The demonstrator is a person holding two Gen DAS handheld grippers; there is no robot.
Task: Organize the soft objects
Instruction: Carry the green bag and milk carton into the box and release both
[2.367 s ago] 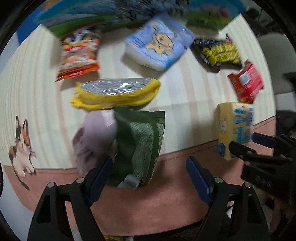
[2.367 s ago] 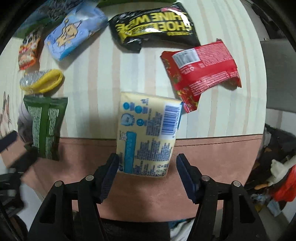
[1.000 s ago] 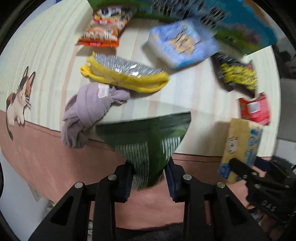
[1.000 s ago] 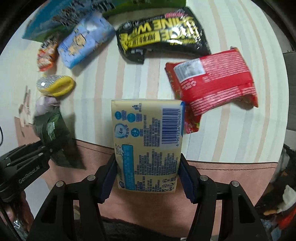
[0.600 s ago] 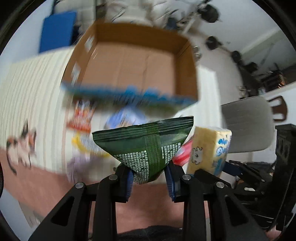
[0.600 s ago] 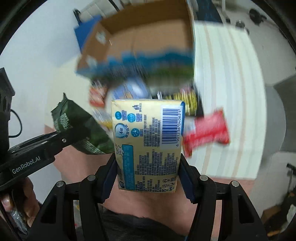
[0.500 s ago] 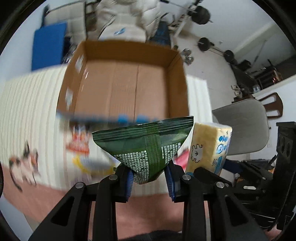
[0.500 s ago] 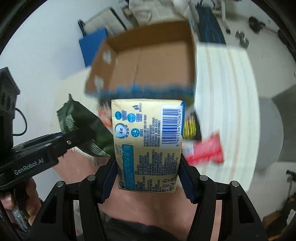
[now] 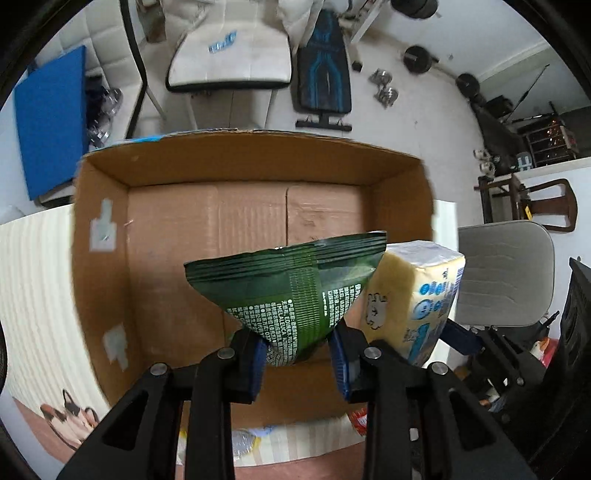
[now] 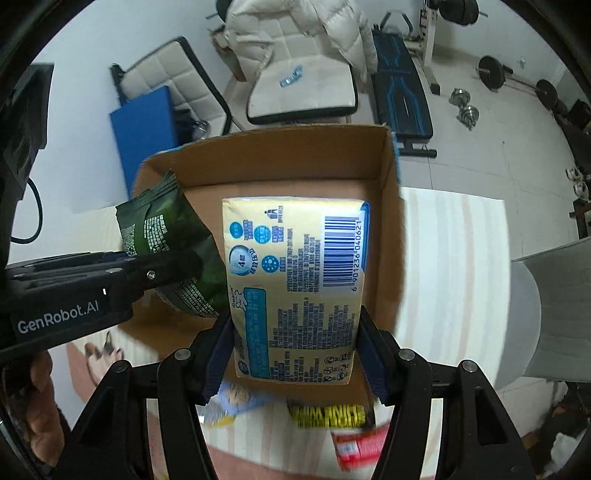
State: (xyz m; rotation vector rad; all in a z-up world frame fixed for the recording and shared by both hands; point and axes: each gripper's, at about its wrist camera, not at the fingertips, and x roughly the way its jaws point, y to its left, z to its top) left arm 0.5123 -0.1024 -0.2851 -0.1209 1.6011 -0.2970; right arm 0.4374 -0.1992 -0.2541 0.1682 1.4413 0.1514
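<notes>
I am in a home, in a room that doubles as a gym: a weight bench (image 9: 323,79), dumbbells (image 9: 384,90) and barbell plates (image 9: 417,59) lie on the pale floor, a puffy coat (image 10: 295,33) drapes a padded chair (image 10: 303,88), and a striped cloth with a cartoon cat (image 9: 70,421) covers my tabletop (image 9: 33,295).

box (image 9: 99,229): 1 cardboard, open
green bag (image 9: 291,284): 1
yellow tissue pack (image 10: 295,280): 1
claws: 2, left (image 9: 298,363), right (image 10: 295,363)
other packs, bench near edge: 3+, partly hidden
</notes>
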